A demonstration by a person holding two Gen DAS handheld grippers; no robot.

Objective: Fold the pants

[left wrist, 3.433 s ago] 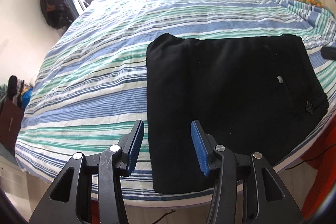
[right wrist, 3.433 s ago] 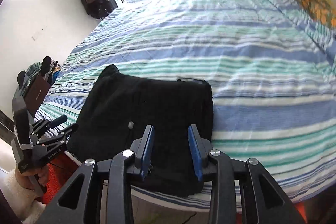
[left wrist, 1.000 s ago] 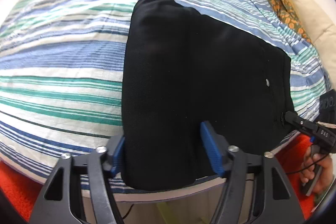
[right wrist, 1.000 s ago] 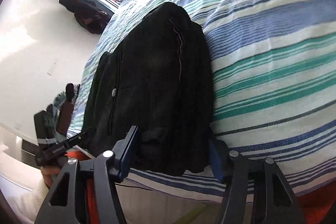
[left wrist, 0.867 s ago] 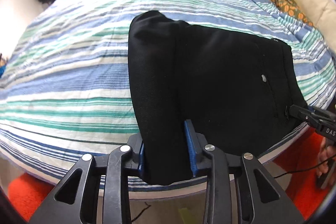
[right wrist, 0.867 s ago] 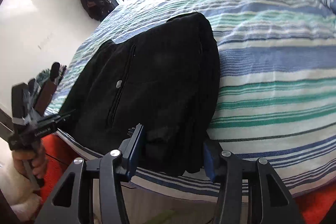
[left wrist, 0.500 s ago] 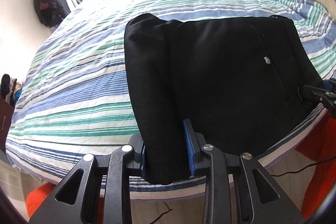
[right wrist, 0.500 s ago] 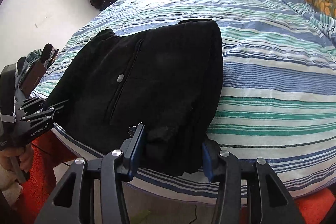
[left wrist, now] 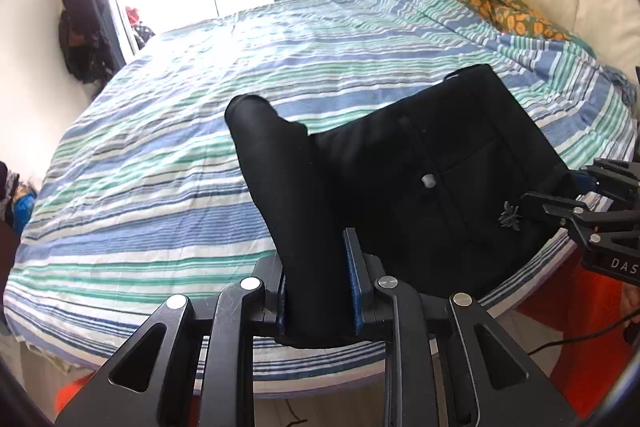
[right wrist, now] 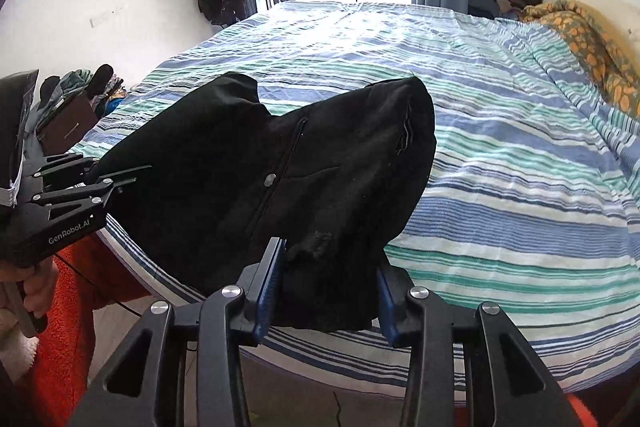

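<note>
- On the bed with the blue, green and white striped sheet (left wrist: 168,163), the folded black cloth pants (left wrist: 420,187) are lying near the front edge.
- The left tool (left wrist: 318,287) is squeezing one near corner of the pants.
- The right tool (right wrist: 326,287) is squeezing the other, both corners lifting up.

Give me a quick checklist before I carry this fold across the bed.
1. Left gripper clamped on pants: ok.
2. Right gripper clamped on the pants' near edge: ok.
3. Near edge lifted off the bed: ok.
4. Far edge resting on the bed as anchor: ok.
5. Both corners raised evenly: cannot tell.
6. Layers inside each grip complete: cannot tell.
</note>
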